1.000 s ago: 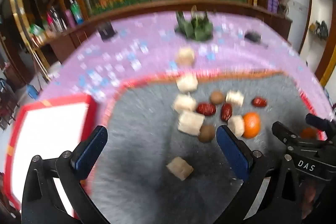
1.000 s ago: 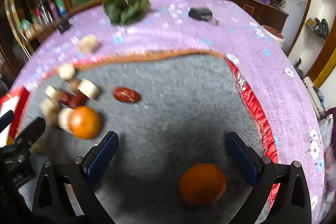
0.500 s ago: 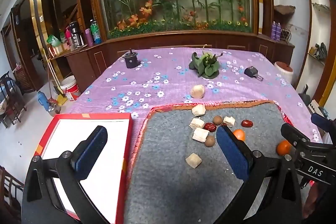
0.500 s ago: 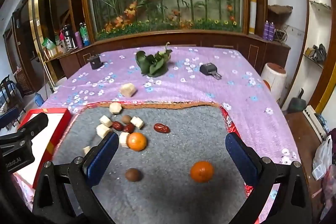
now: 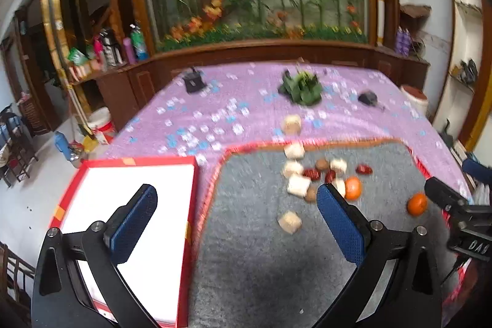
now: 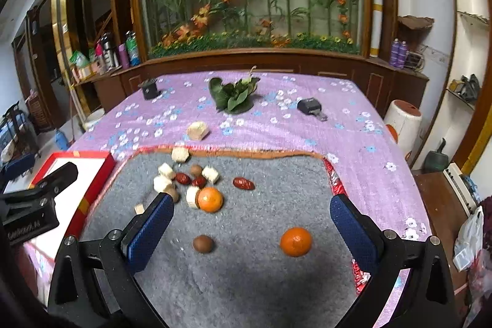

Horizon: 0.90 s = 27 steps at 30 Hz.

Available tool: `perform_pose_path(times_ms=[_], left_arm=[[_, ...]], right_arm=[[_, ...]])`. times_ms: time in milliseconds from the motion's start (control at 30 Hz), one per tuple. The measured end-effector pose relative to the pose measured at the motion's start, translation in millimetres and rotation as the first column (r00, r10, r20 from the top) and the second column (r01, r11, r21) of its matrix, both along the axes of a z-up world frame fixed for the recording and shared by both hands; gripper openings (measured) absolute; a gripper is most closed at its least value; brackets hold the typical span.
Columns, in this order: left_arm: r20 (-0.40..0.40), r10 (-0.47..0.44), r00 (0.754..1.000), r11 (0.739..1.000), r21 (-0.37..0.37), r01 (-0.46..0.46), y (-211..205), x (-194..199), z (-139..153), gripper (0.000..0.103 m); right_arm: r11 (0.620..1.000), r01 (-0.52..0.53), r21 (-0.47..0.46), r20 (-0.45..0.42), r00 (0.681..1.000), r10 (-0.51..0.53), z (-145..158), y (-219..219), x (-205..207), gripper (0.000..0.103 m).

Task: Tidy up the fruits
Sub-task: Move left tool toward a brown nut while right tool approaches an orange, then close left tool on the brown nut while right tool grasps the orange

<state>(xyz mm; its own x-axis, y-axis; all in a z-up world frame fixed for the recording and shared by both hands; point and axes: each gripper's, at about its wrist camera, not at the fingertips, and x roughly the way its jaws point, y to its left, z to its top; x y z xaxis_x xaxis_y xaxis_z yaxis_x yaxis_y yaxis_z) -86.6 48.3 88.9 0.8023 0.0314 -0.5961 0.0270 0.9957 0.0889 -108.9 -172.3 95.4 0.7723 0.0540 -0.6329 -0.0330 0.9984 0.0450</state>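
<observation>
Fruits: orange (image 6: 295,241) and brown nut (image 6: 203,243) between the right tongs (image 6: 250,219)
Right tongs: spread wide — empty
Left tongs (image 5: 236,212): spread — empty

Left tool (image 5: 236,214) wide open over grey mat (image 5: 252,260) — empty, red-rimmed tray (image 5: 187,235) at left, fruit cluster (image 5: 319,179) ahead.

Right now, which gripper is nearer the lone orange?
Right. The right gripper has the lone orange between its open fingers; the left gripper sits further left, by the red tray.
</observation>
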Motion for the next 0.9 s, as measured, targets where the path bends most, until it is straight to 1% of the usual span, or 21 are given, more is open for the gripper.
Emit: perform_pose_path(times_ms=[67, 167, 233, 333, 367, 400, 500, 533, 567, 600, 667, 700, 733, 767, 800, 833, 900], left_arm=[[-0.069, -0.039, 0.997, 0.999, 0.013, 0.04, -1.2, 5.8, -18.3, 0.103], [-0.157, -0.085, 0.984, 0.995, 0.034, 0.091, -7.1, 10.2, -49.3, 0.103], [-0.202, -0.125, 0.971, 0.99, 0.045, 0.137, -16.2, 11.4, -62.6, 0.103], [-0.213, -0.188, 0.959, 0.98, 0.031, 0.199, -35.8, 9.9, -64.2, 0.103], [-0.217, -0.209, 0.953, 0.975, 0.026, 0.22, -40.1, 9.7, -63.3, 0.103], [-0.214, -0.25, 0.944, 0.965, 0.025, 0.261, -53.5, 9.2, -61.1, 0.103], [-0.221, -0.305, 0.926, 0.942, 0.072, 0.328, -84.4, 13.7, -61.6, 0.103], [-0.227, -0.318, 0.921, 0.936, 0.077, 0.343, -92.8, 15.0, -64.2, 0.103], [-0.235, -0.329, 0.915, 0.932, 0.075, 0.355, -97.5, 17.2, -66.4, 0.1], [-0.254, -0.344, 0.904, 0.927, 0.058, 0.37, -101.8, 21.0, -69.0, 0.092], [-0.304, -0.357, 0.883, 0.924, 0.021, 0.381, -107.0, 32.5, -75.4, 0.085], [-0.316, -0.36, 0.878, 0.925, 0.005, 0.381, -108.5, 36.0, -79.6, 0.084], [-0.328, -0.363, 0.872, 0.925, -0.011, 0.381, -109.4, 38.4, -83.0, 0.082], [-0.337, -0.365, 0.868, 0.924, -0.018, 0.382, -107.6, 40.3, -84.9, 0.074], [-0.35, -0.375, 0.858, 0.921, -0.031, 0.389, -109.0, 41.3, -87.5, 0.069], [-0.355, -0.383, 0.853, 0.918, -0.04, 0.395, -110.7, 40.8, -89.3, 0.067], [-0.342, -0.397, 0.852, 0.913, -0.053, 0.404, -115.8, 40.4, -92.6, 0.066]], right_arm=[[1.0, -0.007, -0.009, -0.026, 1.0, 0.007, -10.3, -12.5, -2.0, 0.102], [1.0, -0.017, -0.025, -0.069, 0.998, 0.016, -30.6, -34.5, -7.1, 0.102], [1.0, -0.02, -0.003, -0.099, 0.995, 0.019, -41.6, -47.3, -8.8, 0.1], [0.999, -0.018, 0.035, -0.121, 0.992, 0.022, -50.5, -57.8, -5.9, 0.099], [0.999, -0.016, 0.034, -0.127, 0.992, 0.02, -52.2, -58.8, -3.4, 0.096], [0.999, -0.01, 0.039, -0.135, 0.991, 0.016, -54.7, -60.3, 0.8, 0.094], [0.998, -0.004, 0.059, -0.164, 0.986, 0.014, -62.5, -61.5, 15.6, 0.082], [0.998, -0.005, 0.063, -0.175, 0.984, 0.016, -66.2, -60.8, 20.6, 0.076], [0.998, -0.008, 0.068, -0.185, 0.983, 0.021, -69.4, -60.1, 24.8, 0.072], [0.997, -0.011, 0.077, -0.206, 0.978, 0.027, -75.1, -58.7, 30.6, 0.07], [0.996, -0.011, 0.085, -0.234, 0.972, 0.031, -84.4, -58.4, 37.9, 0.06], [0.996, -0.005, 0.094, -0.256, 0.966, 0.029, -90.2, -59.1, 41.4, 0.058], [0.996, -0.001, 0.094, -0.252, 0.967, 0.024, -92.1, -59.8, 41.8, 0.056], [0.996, -0.003, 0.088, -0.238, 0.971, 0.024, -92.1, -59.3, 40.5, 0.055], [0.997, -0.005, 0.08, -0.241, 0.97, 0.024, -92.5, -58.6, 40.2, 0.055], [0.997, -0.005, 0.075, -0.239, 0.971, 0.023, -91.7, -58.4, 39.4, 0.053], [0.998, -0.003, 0.059, -0.236, 0.972, 0.017, -92.0, -57.6, 38.7, 0.051]])
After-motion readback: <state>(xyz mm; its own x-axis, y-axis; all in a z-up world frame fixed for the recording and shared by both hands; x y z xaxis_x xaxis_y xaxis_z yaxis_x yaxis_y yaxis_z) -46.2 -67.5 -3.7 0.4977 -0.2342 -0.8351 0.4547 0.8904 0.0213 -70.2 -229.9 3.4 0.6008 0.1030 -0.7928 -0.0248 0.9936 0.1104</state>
